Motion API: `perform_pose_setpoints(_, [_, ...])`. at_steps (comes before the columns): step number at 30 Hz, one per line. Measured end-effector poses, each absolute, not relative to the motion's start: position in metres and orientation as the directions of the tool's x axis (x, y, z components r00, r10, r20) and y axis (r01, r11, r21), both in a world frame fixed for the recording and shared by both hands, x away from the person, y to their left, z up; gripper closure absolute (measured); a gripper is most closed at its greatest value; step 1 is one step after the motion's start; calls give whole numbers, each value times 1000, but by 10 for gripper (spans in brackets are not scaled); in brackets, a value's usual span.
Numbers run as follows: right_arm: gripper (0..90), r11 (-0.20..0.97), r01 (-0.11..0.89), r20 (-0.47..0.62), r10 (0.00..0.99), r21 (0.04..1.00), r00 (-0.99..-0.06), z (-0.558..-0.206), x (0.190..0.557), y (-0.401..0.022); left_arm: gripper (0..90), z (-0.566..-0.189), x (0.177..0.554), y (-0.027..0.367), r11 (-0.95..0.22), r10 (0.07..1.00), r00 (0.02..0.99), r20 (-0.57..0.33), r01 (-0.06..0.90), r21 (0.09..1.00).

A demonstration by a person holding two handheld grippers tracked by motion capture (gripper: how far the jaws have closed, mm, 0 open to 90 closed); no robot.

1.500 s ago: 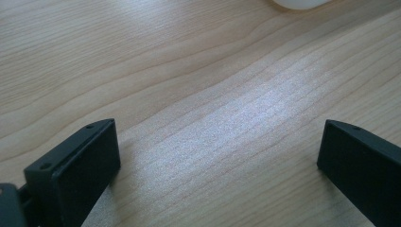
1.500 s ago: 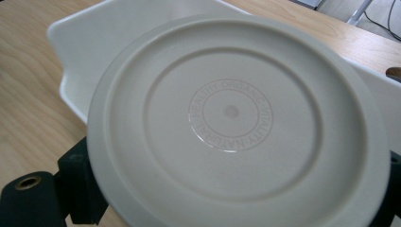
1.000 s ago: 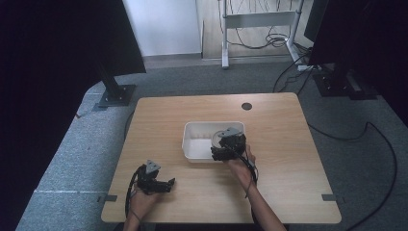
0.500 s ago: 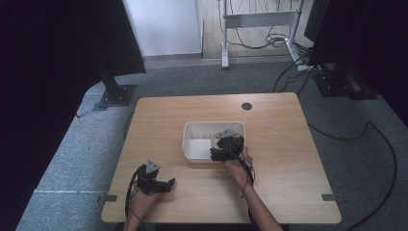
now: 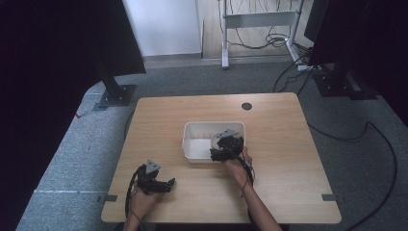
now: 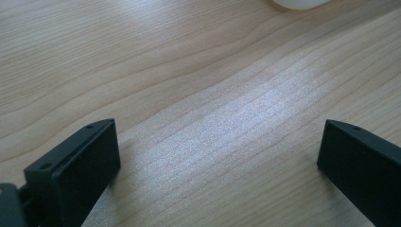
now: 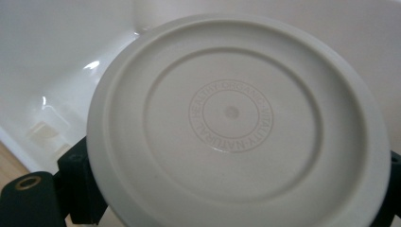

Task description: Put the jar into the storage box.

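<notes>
Round lid held over the white bin

The round white lid point(image 7: 236, 123) sits clamped in the right gripper point(image 5: 225, 147), slightly nearer the white bin's point(image 5: 192, 144) near wall than before. The left gripper point(image 5: 156, 183) remains wide apart, empty, on the wooden table point(image 5: 279, 125).

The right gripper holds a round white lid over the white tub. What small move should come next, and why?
Probably lower the right gripper a little and open it, so the round lid settles in the white tub. The lid is clamped between the jaws, and the tub's inner wall and floor show right behind it. The left gripper is open over bare table, so it need not move.
</notes>
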State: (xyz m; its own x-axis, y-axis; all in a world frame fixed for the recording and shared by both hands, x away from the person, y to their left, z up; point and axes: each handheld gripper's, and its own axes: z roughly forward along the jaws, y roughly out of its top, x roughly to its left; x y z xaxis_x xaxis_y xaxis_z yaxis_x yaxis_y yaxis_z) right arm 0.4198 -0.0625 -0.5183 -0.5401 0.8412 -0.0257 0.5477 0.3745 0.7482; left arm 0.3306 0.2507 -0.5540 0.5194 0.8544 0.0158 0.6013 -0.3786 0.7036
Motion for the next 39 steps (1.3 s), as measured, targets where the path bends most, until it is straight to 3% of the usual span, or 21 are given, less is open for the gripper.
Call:
perform_pose_setpoints(11, [86, 367, 564, 4, 835, 740, -550, -518, 422, -64, 0, -554, 331, 251, -379, 854, 519, 16, 601, 704])
perform_pose_setpoints(16, [32, 379, 568, 8, 827, 731, -562, -518, 422, -62, 0, -554, 331, 251, -379, 854, 519, 16, 601, 704])
perform_pose_setpoints(39, [35, 389, 534, -25, 825, 751, -565, -492, 412, -66, 0, -554, 331, 251, -378, 855, 519, 16, 601, 704])
